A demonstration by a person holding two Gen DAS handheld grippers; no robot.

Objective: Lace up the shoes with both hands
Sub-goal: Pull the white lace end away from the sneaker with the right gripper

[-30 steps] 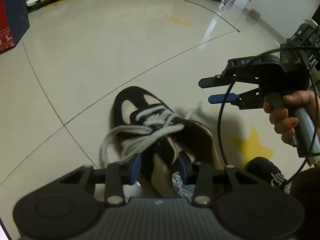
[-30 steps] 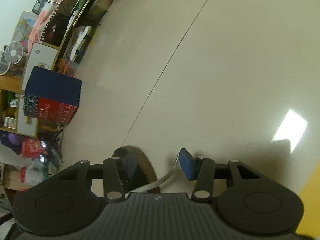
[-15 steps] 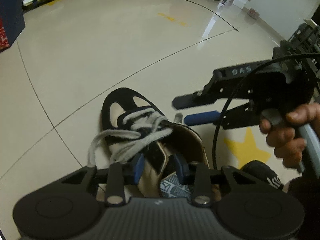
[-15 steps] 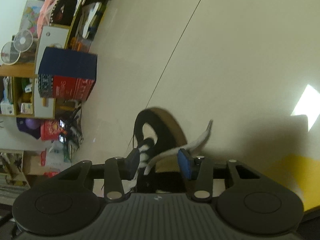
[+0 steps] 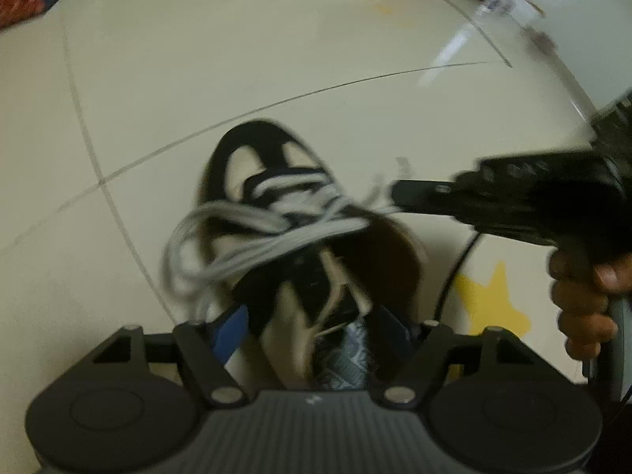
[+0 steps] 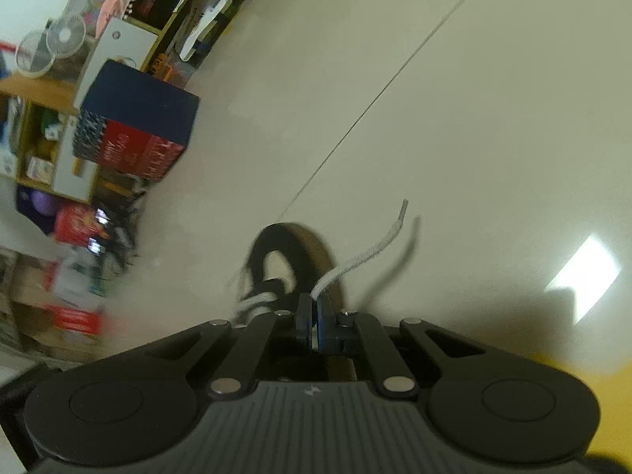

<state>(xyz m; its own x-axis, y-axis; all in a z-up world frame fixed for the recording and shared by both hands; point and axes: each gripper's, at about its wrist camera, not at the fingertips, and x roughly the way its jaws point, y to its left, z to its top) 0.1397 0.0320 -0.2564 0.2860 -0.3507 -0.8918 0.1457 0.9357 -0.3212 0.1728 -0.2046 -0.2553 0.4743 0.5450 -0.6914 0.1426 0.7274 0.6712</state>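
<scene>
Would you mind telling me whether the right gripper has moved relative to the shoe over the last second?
Yes. In the left wrist view, the right gripper has come leftward from beside the shoe to its laces, away from the yellow star, and shut on the lace end.

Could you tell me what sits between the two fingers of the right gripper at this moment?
In the right wrist view, the right gripper is shut on the white shoelace; its free end sticks out past the pads above the floor, beside the shoe.

Black-and-cream shoe upright on the floor, loose white laces tangled.
</scene>
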